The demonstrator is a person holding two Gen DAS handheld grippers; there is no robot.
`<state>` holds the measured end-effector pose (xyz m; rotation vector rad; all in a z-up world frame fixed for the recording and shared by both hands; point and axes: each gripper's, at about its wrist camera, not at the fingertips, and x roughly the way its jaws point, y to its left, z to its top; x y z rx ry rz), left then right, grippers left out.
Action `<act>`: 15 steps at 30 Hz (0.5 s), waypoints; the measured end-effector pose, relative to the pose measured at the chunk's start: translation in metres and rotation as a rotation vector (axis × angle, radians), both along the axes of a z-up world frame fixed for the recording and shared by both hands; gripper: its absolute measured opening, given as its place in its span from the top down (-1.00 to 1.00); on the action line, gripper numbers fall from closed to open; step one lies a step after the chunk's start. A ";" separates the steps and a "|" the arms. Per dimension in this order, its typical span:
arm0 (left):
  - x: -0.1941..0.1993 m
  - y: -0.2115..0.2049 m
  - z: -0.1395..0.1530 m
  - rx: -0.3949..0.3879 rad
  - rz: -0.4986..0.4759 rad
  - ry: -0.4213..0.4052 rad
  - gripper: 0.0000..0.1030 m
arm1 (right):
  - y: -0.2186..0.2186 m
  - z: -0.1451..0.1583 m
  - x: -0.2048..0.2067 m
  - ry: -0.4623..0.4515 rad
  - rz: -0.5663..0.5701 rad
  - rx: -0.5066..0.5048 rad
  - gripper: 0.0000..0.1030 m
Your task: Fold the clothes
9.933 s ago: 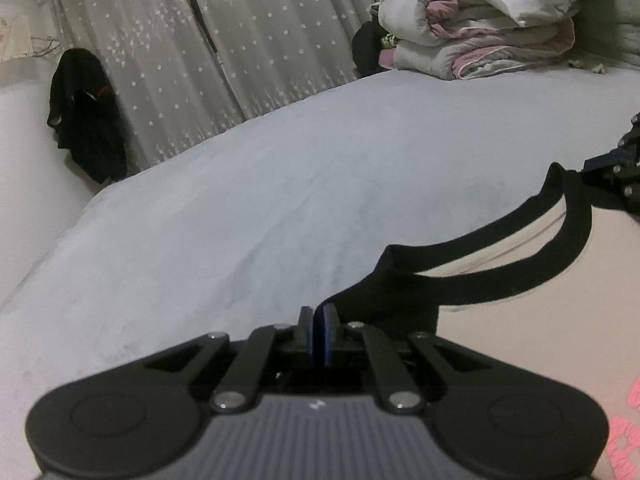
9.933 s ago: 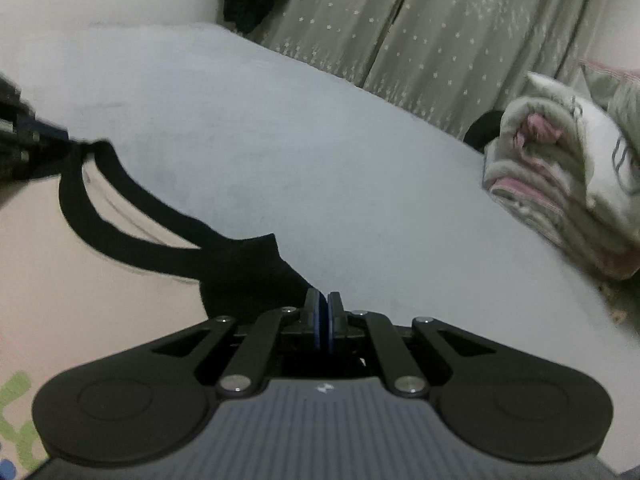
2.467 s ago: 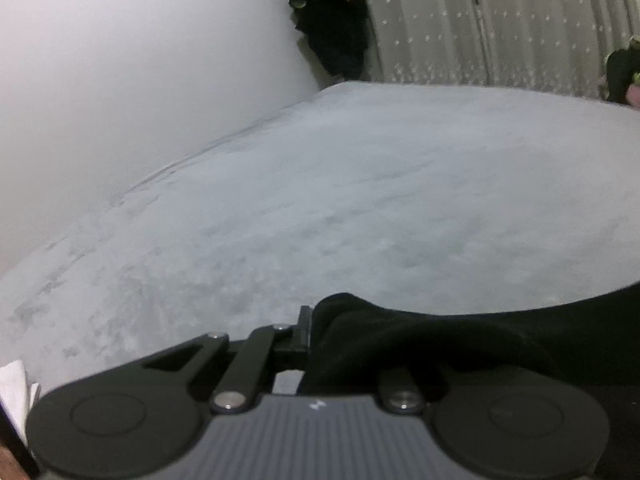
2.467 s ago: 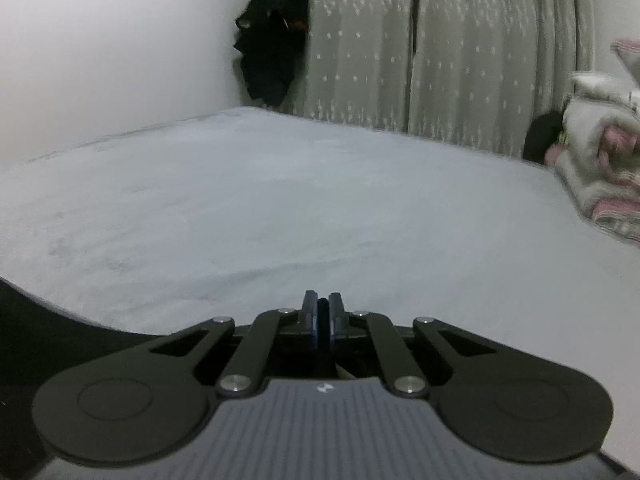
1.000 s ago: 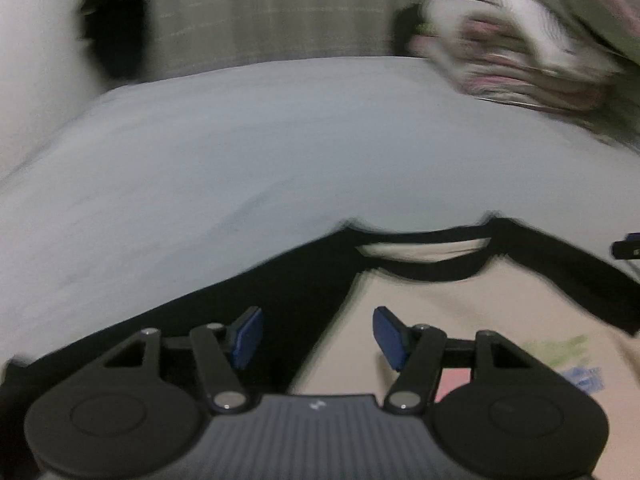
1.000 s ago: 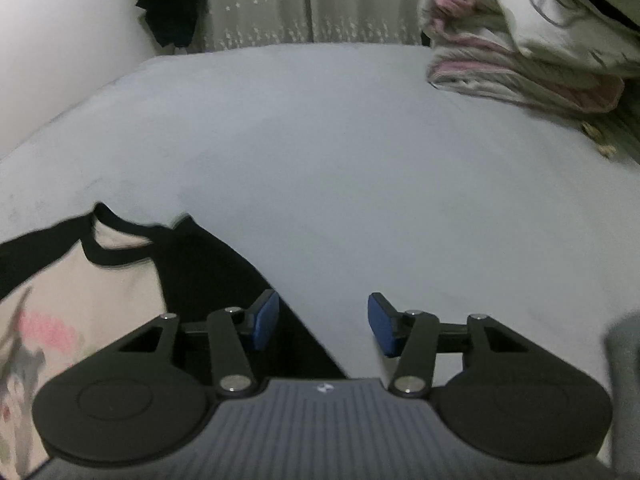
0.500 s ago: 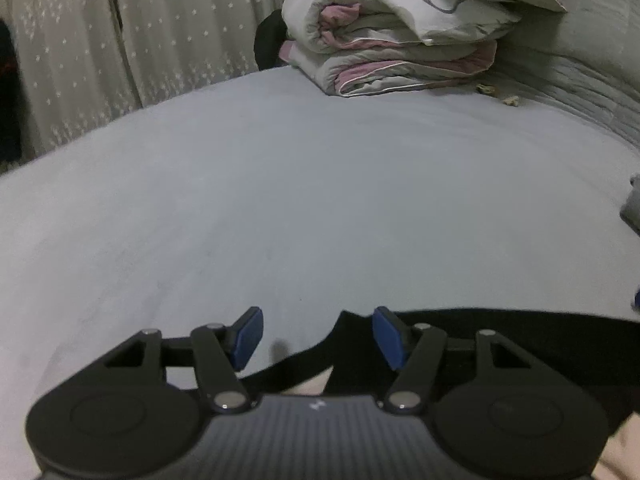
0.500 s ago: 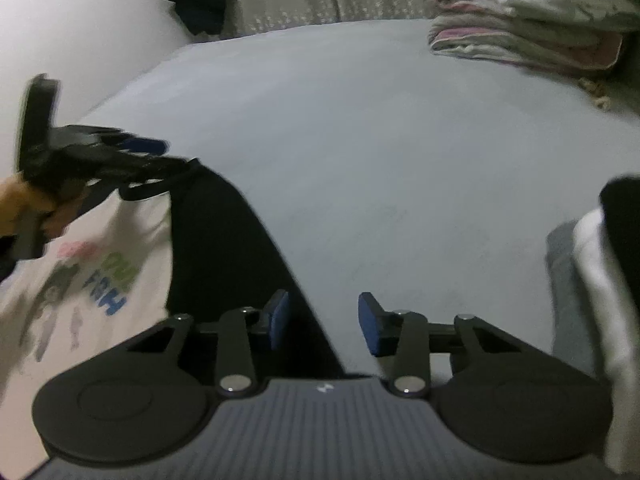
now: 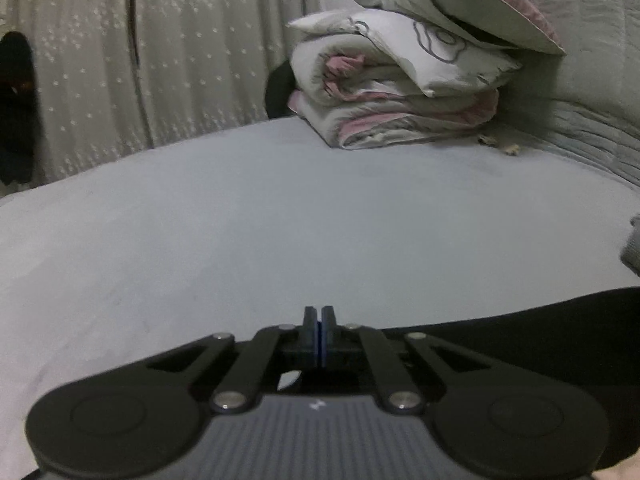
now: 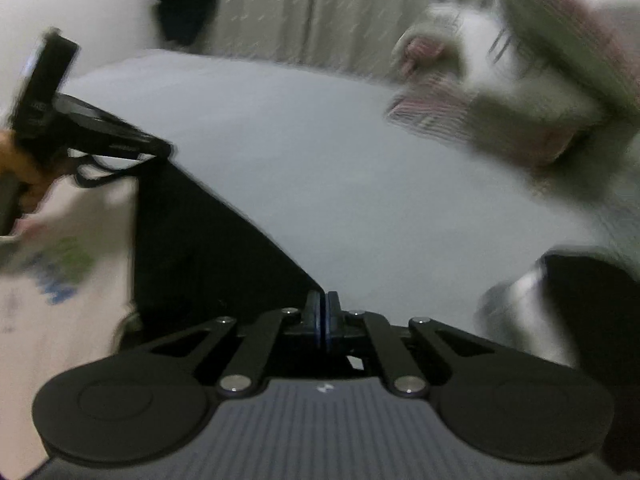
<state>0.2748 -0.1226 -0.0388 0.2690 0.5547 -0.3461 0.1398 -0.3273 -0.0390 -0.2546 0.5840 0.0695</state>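
Note:
A cream shirt (image 10: 60, 312) with black sleeves and a green and blue print lies on the grey bed. In the right wrist view my right gripper (image 10: 322, 320) is shut on the edge of its black sleeve (image 10: 208, 248), which runs up and left. There my left gripper (image 10: 158, 146), held by a hand (image 10: 18, 164), pinches the black fabric at the shirt's top. In the left wrist view my left gripper (image 9: 319, 336) is shut, and the black sleeve (image 9: 520, 340) stretches right from under its fingers. The exact pinch point is hidden under the jaws.
A folded quilt stack (image 9: 400, 108) topped by a pillow (image 9: 460, 4) sits at the back of the bed (image 9: 280, 220). Dotted curtains (image 9: 160, 60) hang behind, with a dark garment (image 9: 16, 108) at the left. Other clothes (image 10: 568, 304) lie blurred at the right.
Both grippers stood open half a second ago; both are now shut on the shirt's black fabric. The right wrist view is blurred by motion.

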 end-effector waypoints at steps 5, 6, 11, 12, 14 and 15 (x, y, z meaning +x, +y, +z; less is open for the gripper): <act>-0.002 -0.013 -0.015 0.089 0.029 -0.031 0.97 | -0.002 -0.032 0.031 0.076 -0.058 -0.040 0.97; -0.003 -0.015 -0.018 0.107 0.035 -0.037 0.97 | -0.002 -0.041 0.034 0.074 -0.061 -0.048 0.97; -0.007 -0.030 -0.027 0.207 0.065 -0.070 0.85 | -0.002 -0.044 0.033 0.044 -0.094 -0.046 0.91; -0.009 -0.035 -0.024 0.238 0.073 -0.078 0.69 | -0.002 -0.043 0.033 0.041 -0.102 -0.041 0.84; -0.018 -0.037 -0.014 0.235 0.097 -0.078 0.29 | -0.004 -0.033 0.030 0.042 -0.119 -0.012 0.52; -0.021 -0.037 -0.008 0.225 0.108 -0.078 0.10 | -0.005 -0.027 0.028 0.043 -0.127 0.005 0.44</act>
